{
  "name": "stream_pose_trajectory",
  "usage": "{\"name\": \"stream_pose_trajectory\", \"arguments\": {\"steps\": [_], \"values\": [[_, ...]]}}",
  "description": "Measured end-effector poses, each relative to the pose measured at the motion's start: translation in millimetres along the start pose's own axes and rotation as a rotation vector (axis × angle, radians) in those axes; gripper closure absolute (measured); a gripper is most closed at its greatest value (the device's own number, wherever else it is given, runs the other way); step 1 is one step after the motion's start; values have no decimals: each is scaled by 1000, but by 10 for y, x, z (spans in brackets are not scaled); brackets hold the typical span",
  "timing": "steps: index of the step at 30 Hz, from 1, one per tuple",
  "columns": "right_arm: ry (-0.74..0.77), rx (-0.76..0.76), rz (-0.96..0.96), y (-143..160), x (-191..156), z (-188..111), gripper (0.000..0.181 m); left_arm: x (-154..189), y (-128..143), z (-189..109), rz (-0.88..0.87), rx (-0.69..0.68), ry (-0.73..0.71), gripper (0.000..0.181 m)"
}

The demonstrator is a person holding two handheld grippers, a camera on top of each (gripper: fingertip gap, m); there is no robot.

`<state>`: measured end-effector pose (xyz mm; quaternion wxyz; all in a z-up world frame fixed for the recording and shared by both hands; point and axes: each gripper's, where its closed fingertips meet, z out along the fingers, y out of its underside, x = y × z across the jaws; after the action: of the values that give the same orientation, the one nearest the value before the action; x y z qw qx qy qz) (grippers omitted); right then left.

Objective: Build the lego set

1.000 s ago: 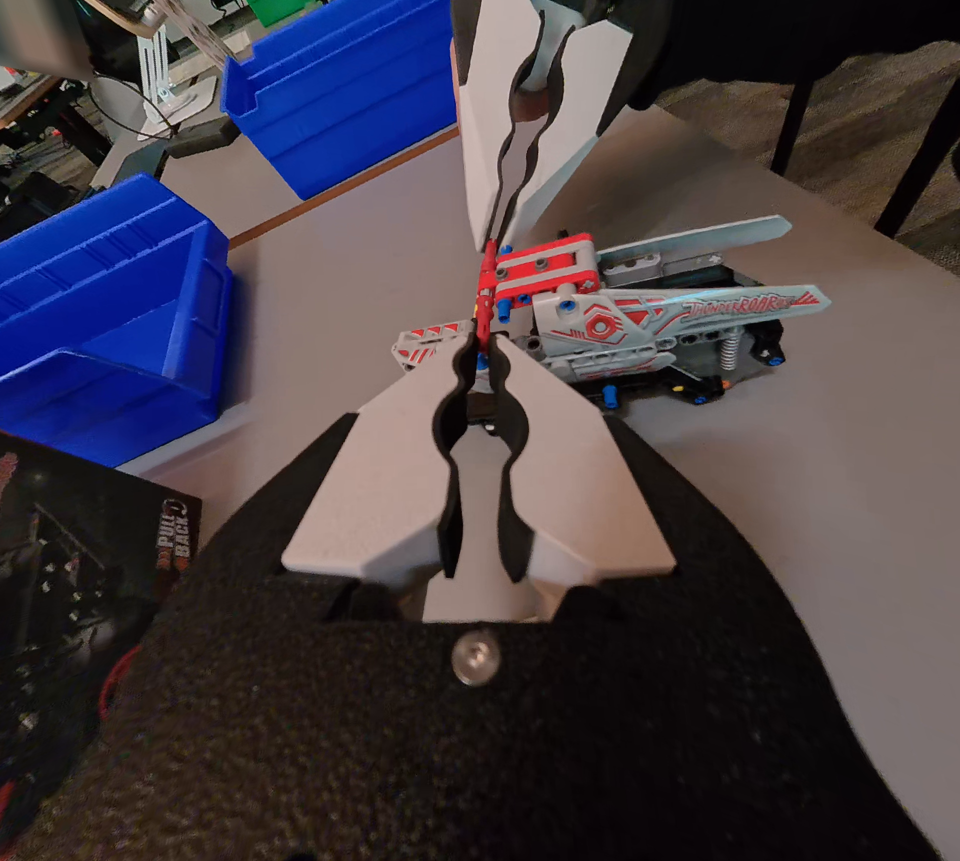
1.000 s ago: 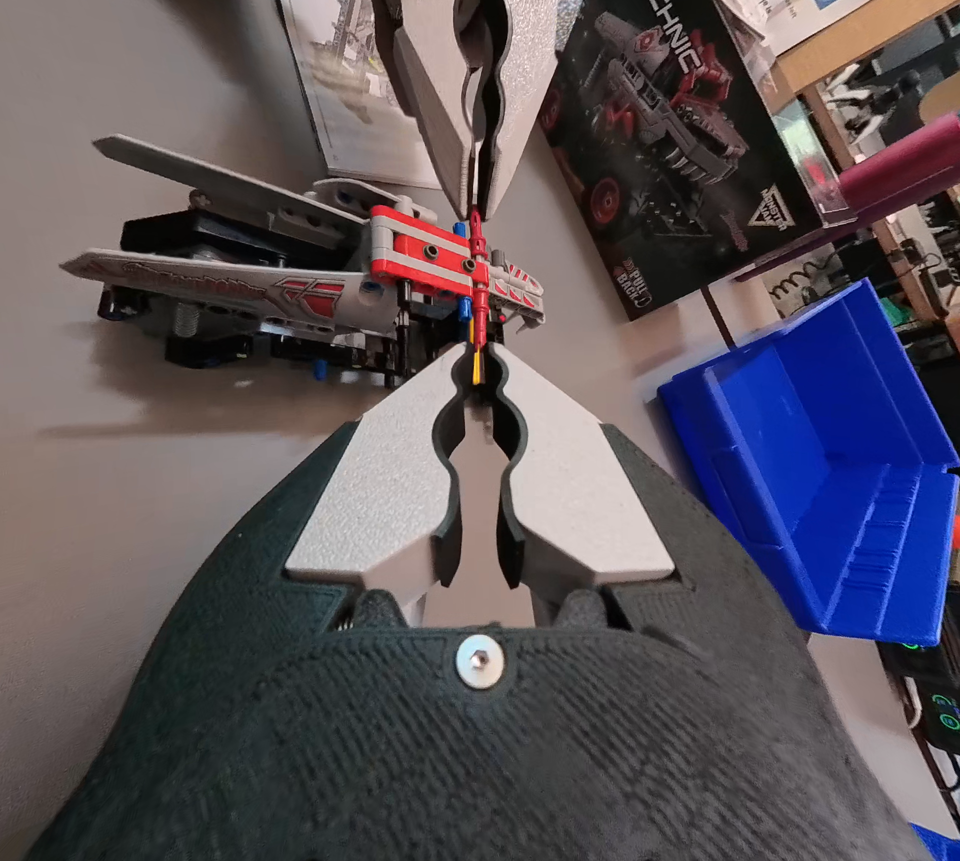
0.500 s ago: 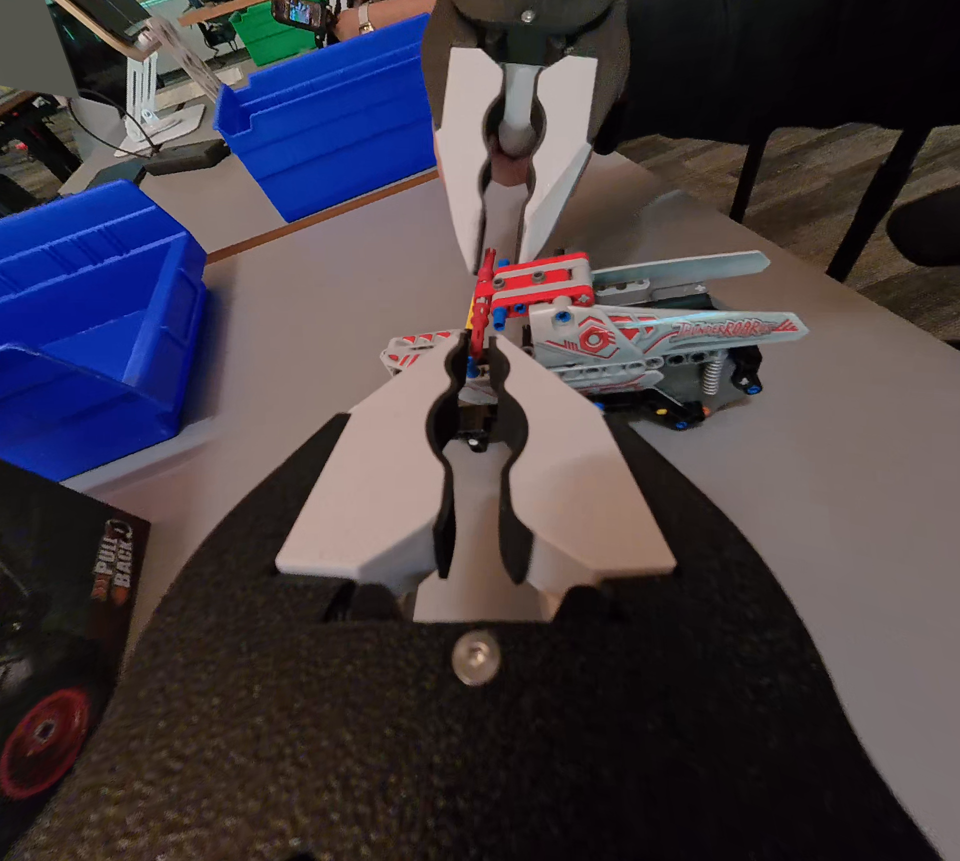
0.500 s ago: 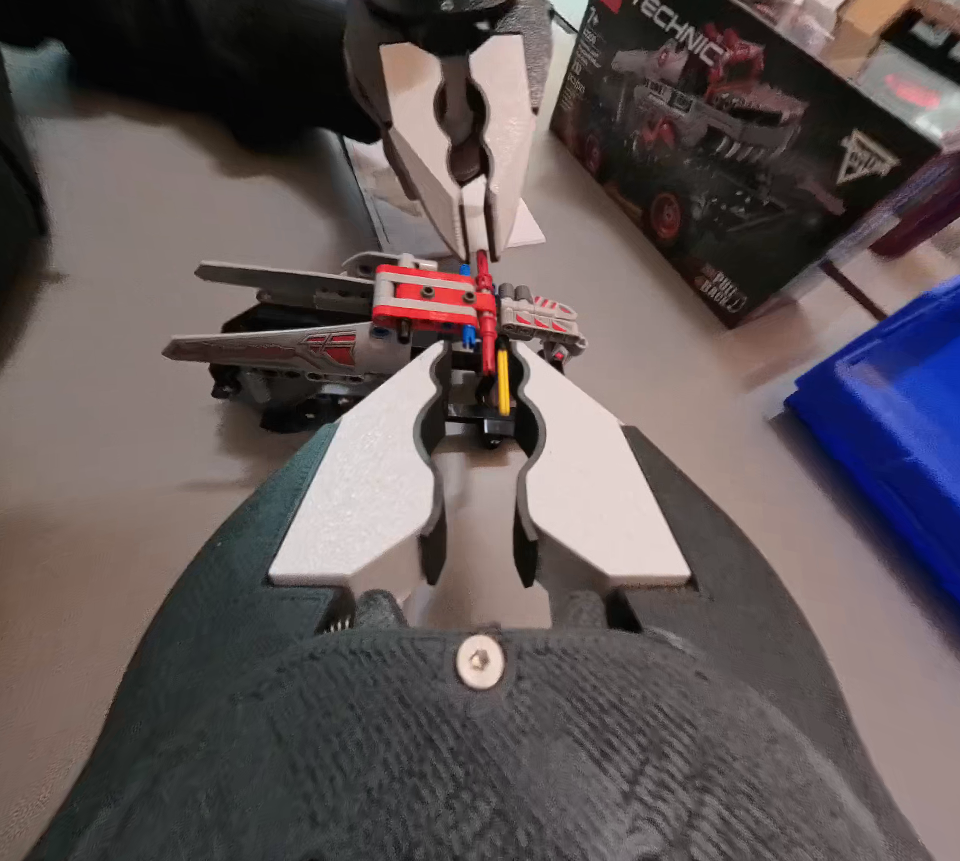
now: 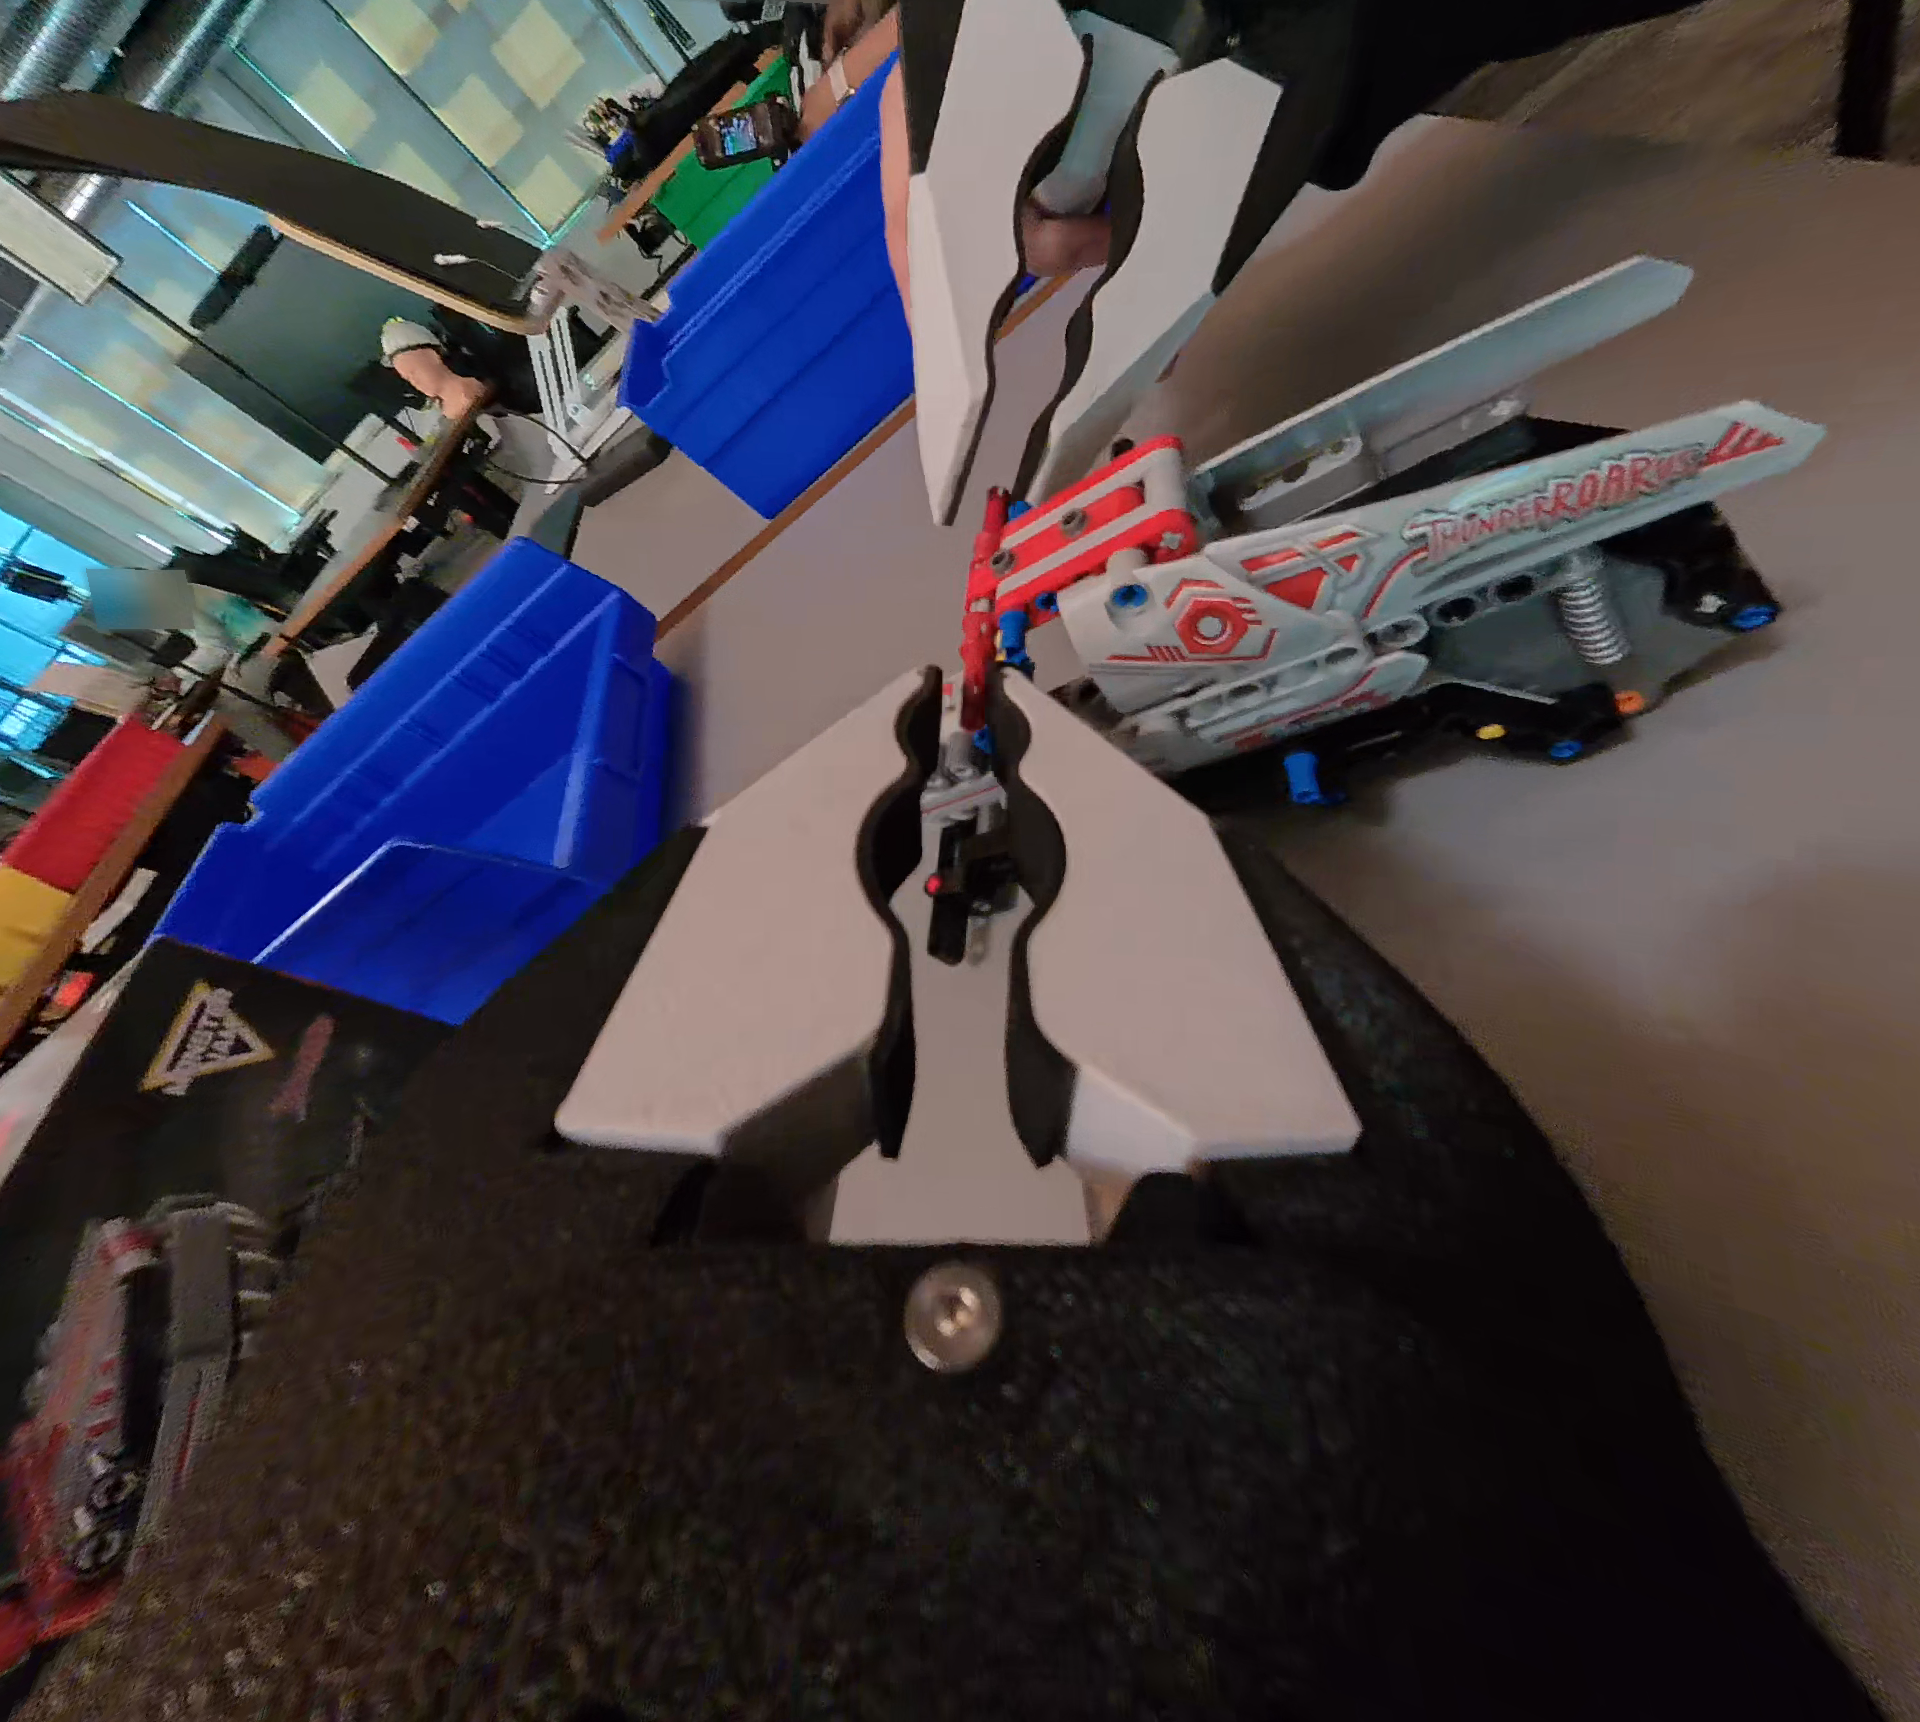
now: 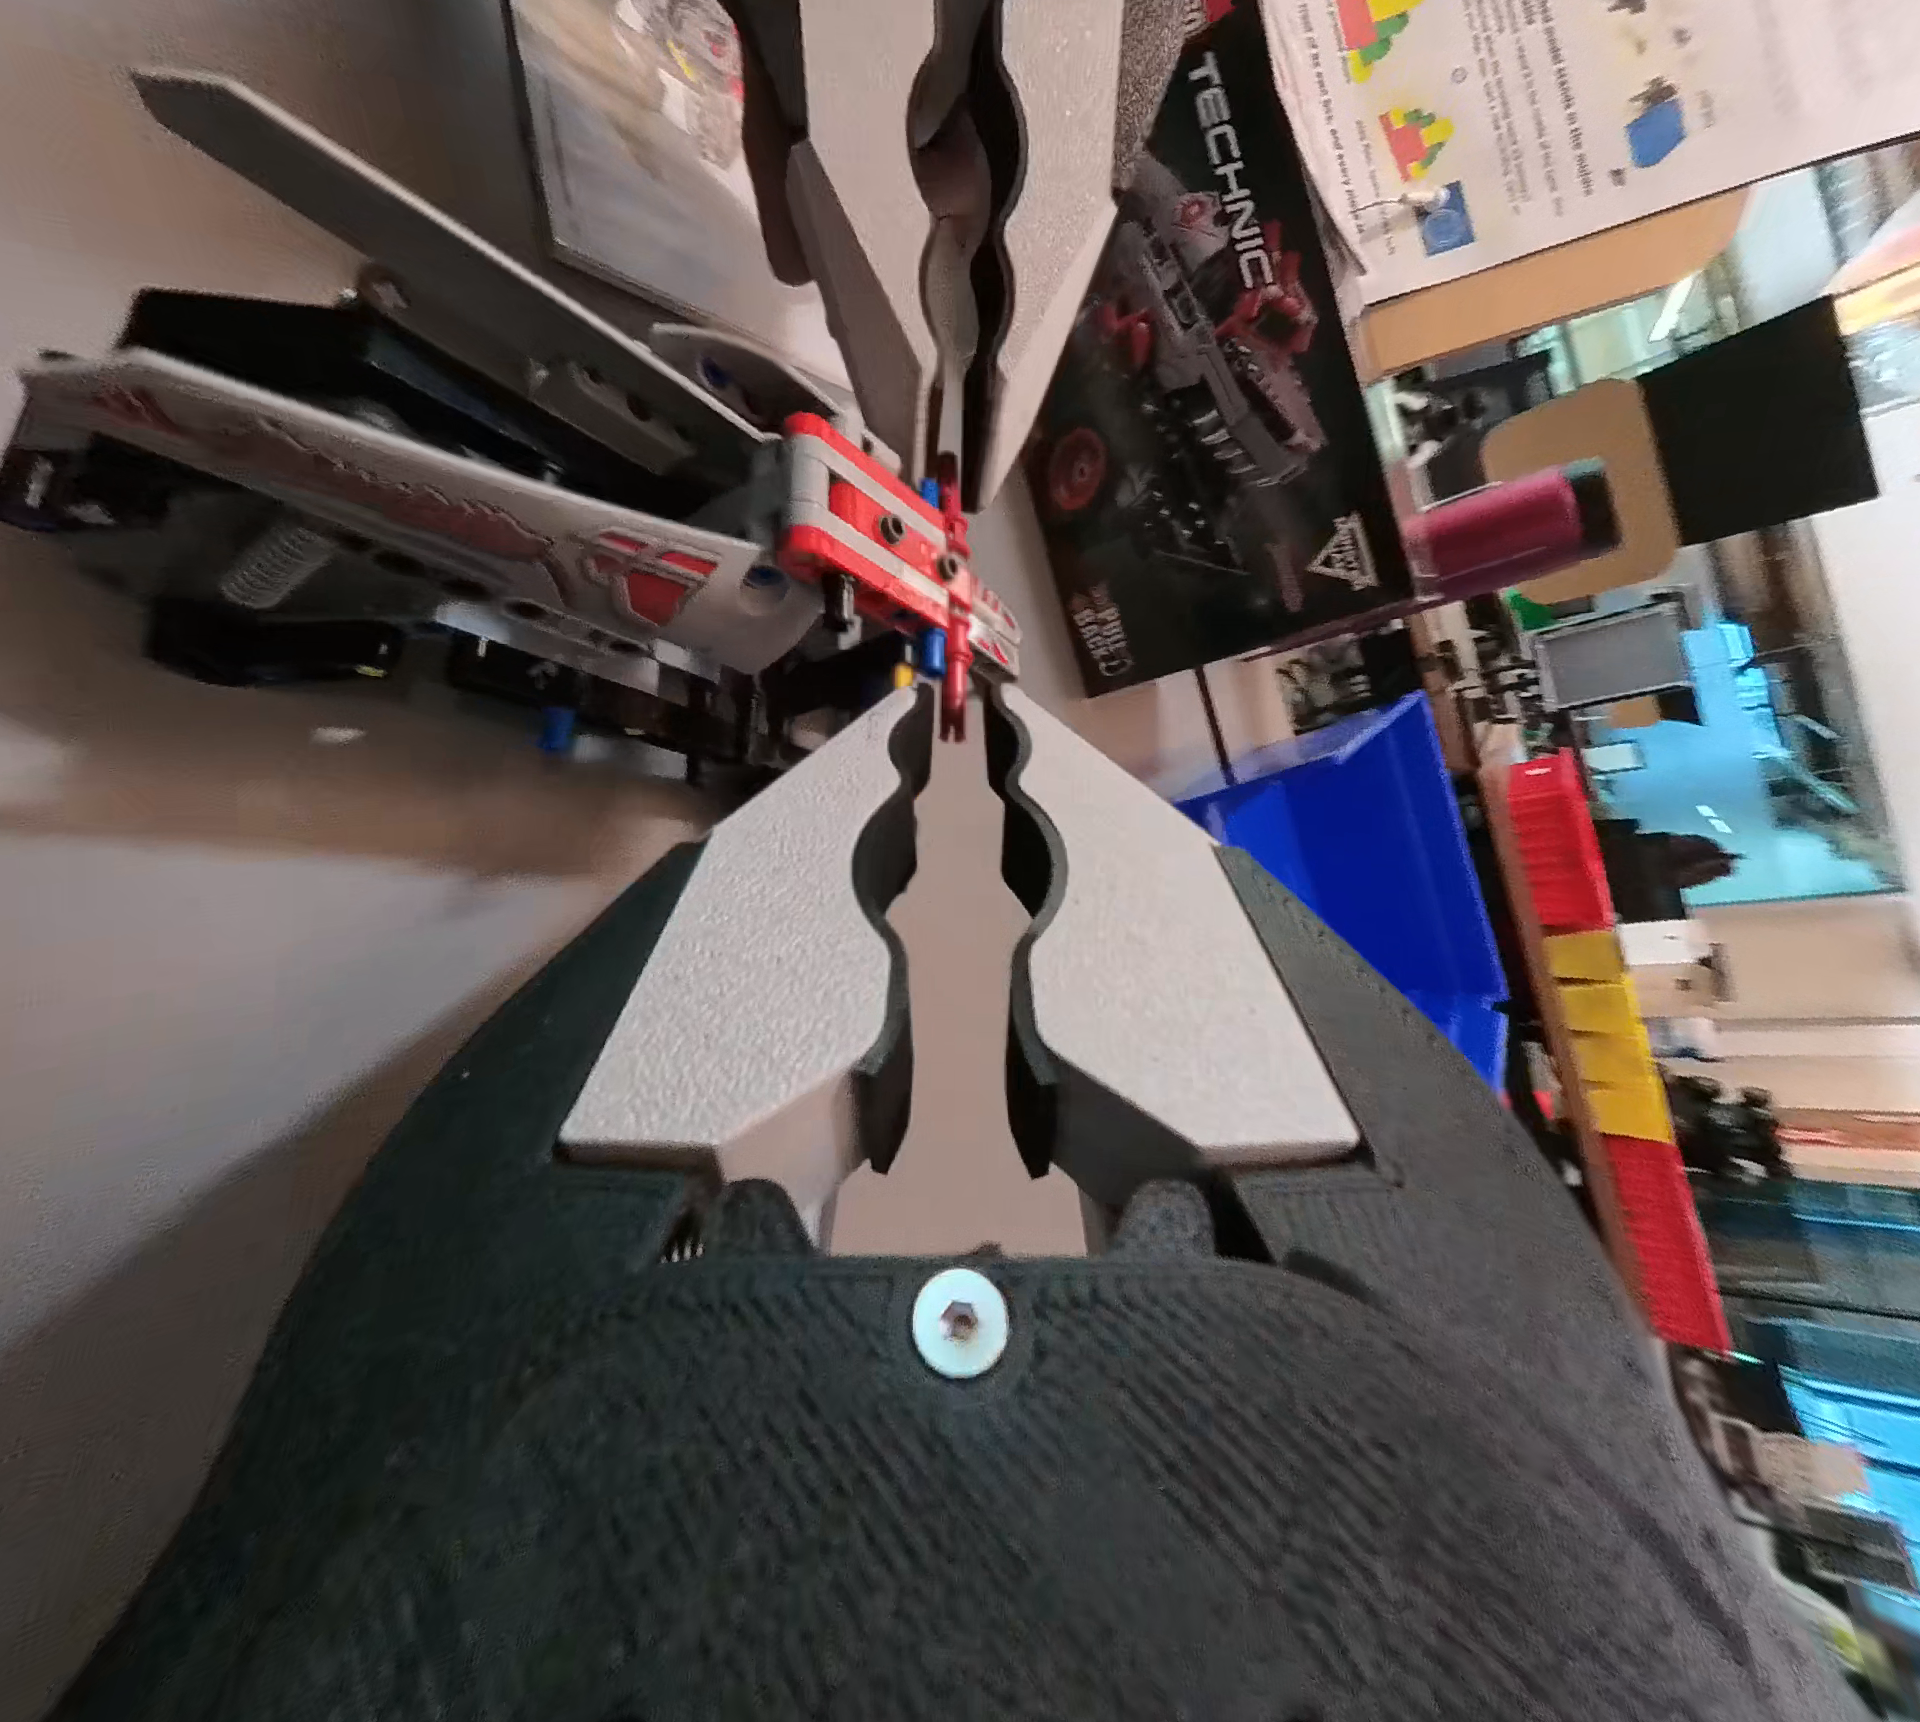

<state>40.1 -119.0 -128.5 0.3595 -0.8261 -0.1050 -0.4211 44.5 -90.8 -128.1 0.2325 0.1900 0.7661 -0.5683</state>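
Both grippers have swung back from level to a steep tilt around the half-built lego model (image 5: 1351,623) lying mid-table, left gripper (image 5: 961,696) and right gripper (image 6: 951,704) each slightly parted astride its thin red beam (image 5: 977,623), suggesting they are seating it.

Two grippers: the left gripper (image 5: 964,685) and the right gripper (image 6: 951,704), tip to tip across one toy car (image 5: 1351,633) (half built). Two blue bins (image 5: 457,799) (image 5: 779,322) sit left of the left gripper. One printed box (image 6: 1216,384) lies beyond the right gripper's tips.
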Motion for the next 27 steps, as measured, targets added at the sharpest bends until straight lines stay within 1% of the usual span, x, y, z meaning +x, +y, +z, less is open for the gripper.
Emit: {"name": "stream_pose_trajectory", "arguments": {"steps": [2,4,6,10,12,15,19,24,27], "values": [[29,6,-24,11,22,-4,171,-15,0,14,6,3,-2,174],[29,0,-38,30,11,2,173,3,-9,28,10,7,17,179],[15,10,-40,4,-8,4,178,3,-10,34,22,8,18,179],[11,1,-60,12,-4,14,178,6,-9,46,61,9,18,179],[0,-13,-64,23,1,18,178,8,-1,50,78,-10,23,179],[-8,-34,-136,16,1,22,178,3,12,53,129,-49,25,179],[-32,-54,-135,31,-1,28,179,0,18,63,179,-91,40,180],[-33,-86,-146,32,2,48,179,-15,32,70,172,-106,51,180],[-30,-110,-119,29,1,48,179,-10,34,78,173,-118,30,180]]}}
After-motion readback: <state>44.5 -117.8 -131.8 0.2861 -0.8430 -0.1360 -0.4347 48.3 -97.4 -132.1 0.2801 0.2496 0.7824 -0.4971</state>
